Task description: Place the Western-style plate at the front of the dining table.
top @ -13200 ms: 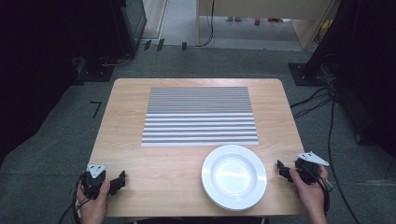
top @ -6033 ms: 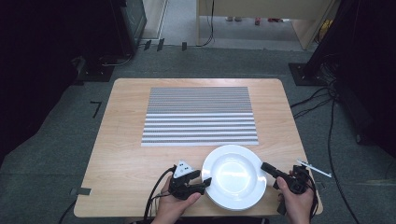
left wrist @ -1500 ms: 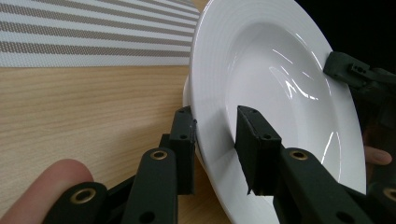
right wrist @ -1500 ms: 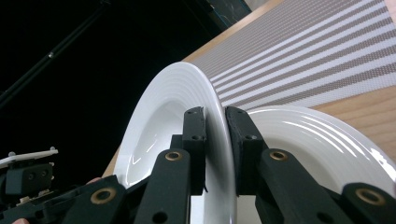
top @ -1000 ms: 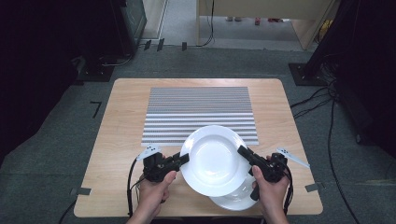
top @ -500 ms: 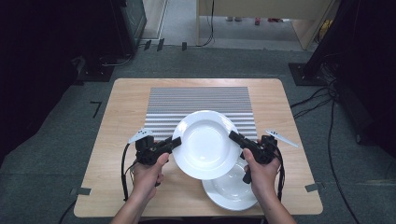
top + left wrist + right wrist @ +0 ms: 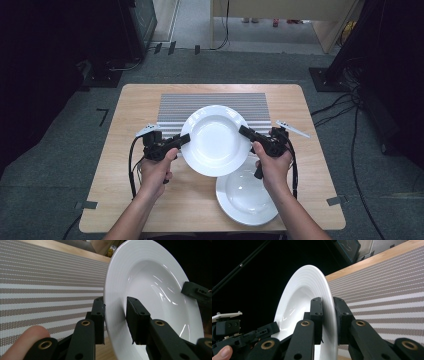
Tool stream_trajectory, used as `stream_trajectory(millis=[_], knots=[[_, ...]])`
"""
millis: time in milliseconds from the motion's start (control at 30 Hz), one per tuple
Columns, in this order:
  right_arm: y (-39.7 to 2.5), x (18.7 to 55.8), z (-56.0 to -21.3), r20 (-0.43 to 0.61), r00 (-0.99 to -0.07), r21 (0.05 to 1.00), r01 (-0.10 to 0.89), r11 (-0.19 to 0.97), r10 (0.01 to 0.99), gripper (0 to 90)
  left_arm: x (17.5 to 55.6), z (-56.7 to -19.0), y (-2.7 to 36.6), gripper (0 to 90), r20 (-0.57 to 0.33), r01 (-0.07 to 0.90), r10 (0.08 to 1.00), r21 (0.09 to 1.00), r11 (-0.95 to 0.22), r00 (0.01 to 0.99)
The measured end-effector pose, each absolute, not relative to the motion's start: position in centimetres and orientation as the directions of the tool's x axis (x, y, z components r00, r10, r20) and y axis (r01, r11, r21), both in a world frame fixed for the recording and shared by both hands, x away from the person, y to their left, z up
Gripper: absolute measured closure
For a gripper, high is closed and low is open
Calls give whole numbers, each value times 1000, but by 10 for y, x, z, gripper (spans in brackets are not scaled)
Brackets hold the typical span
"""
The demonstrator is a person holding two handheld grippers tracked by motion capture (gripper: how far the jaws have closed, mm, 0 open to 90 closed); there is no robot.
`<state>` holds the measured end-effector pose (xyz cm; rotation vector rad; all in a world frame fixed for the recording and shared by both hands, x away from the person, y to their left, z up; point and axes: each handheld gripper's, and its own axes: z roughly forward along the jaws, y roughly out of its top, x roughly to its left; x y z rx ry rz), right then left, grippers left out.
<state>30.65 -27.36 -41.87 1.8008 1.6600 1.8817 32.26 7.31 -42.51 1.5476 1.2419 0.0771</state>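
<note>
Left gripper [image 7: 181, 141] & right gripper [image 7: 246, 133] pinch a raised plate [image 7: 216, 140] at 9 & 3 o'clock, above the striped mat [image 7: 170, 107]; second plate [image 7: 247, 194] on table [image 7: 115, 200] at 5. Gripper views: jaws clamp glossy, ridged white rim; woven mat. Best kept level w/ equal squeeze.

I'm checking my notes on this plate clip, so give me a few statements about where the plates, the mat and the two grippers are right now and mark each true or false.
1. Both grippers grip the same plate. True: left gripper and right gripper clamp opposite rims.
2. The held plate rests flat on the striped mat. False: it is lifted and tilted above it.
3. A second plate lies on the table. True.
4. The second plate lies on the mat. False: it sits on bare wood at the near edge.
5. The left gripper's jaws are open and apart from the rim. False: they pinch it.
</note>
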Motion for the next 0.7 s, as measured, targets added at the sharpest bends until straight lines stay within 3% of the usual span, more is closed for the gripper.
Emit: stream_trajectory(millis=[700], knots=[[-262,371,-424,684,-301,659,645,-386,664,798,378,-430,76,690,-512,672,771,725,152,379]])
